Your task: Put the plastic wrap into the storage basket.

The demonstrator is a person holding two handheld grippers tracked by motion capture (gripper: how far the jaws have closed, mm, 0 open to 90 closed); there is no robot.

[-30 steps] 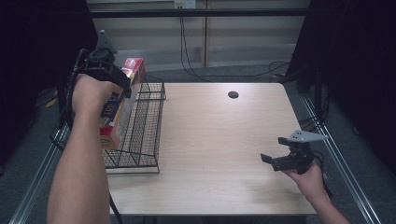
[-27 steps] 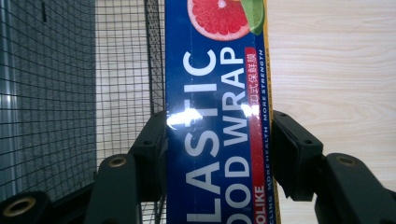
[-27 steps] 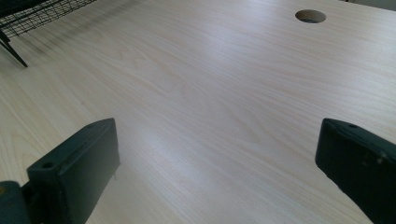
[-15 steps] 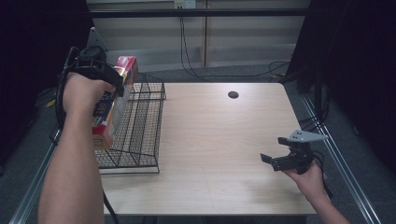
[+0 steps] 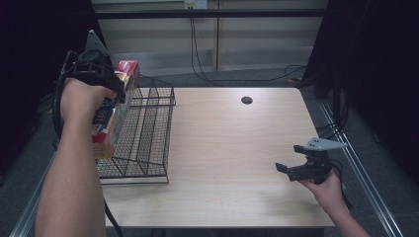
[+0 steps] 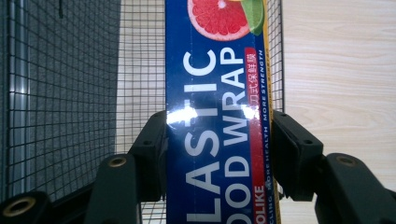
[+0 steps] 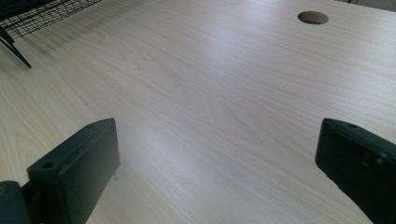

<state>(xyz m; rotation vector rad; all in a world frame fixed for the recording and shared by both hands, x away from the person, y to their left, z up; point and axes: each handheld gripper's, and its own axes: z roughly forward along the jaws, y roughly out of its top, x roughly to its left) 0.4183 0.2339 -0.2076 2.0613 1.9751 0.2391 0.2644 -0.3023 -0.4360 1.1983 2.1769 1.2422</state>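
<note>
Lifted: plastic wrap box (image 6: 217,116) (seemingly clamped).

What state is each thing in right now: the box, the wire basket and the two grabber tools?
Plastic food wrap box: held in the air over the basket, clamped by its sides.
Wire basket: on the table, nothing seen inside it.
Left gripper: shut on the box.
Right gripper: open, holding nothing, low over the table.
</note>
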